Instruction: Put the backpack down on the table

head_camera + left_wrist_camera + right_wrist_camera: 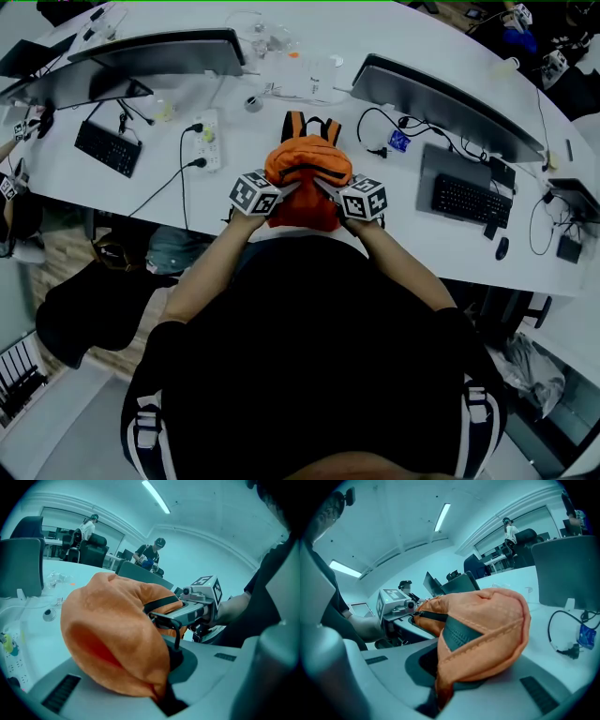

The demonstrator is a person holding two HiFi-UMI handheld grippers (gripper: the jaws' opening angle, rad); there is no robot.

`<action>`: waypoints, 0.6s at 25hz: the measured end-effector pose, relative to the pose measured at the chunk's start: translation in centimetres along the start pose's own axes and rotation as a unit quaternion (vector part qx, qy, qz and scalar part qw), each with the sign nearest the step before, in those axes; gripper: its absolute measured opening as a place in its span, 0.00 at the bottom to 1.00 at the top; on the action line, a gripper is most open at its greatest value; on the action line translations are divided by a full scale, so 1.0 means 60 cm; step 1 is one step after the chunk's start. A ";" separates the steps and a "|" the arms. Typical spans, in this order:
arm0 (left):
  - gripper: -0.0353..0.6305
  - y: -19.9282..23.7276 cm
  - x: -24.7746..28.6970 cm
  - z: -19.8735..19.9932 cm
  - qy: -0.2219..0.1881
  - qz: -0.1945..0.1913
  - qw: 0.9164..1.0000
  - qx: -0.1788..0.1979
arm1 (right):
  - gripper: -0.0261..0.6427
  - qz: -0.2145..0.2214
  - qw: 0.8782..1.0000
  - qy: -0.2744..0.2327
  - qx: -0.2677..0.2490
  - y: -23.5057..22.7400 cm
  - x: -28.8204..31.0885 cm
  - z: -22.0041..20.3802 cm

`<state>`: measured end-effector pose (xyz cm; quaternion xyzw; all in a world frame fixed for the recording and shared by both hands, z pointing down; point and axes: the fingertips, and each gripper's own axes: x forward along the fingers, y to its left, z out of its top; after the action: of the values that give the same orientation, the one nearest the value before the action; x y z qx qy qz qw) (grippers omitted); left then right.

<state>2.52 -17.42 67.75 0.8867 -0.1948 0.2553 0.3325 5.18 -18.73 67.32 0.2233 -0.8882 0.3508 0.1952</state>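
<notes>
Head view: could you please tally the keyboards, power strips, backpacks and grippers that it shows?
Keyboards: 2
Power strip: 1
Backpack: 1
Grippers: 2, the left gripper and the right gripper
Total: 6

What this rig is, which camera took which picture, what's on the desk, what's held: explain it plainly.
There is no robot. A person holds a hand-held two-jaw gripper in each hand, and the marker cubes are part of the grippers. The head view comes from a camera on the person's head, looking down. The other two views come from cameras riding on each gripper. The left gripper and right gripper are both shut on an orange backpack, one on each side, over the white table. On the table are monitors, a black keyboard and a power strip. Whether the backpack touches the table is unclear.
</notes>
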 end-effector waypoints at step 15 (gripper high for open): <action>0.13 0.027 0.026 -0.043 0.022 -0.011 0.999 -0.020 | 0.09 0.003 1.000 0.021 -0.008 -0.027 0.029 -0.043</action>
<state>2.11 -17.05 71.14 0.8760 -0.1829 0.2672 0.3575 5.07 -18.42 70.81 0.2123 -0.8872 0.3492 0.2143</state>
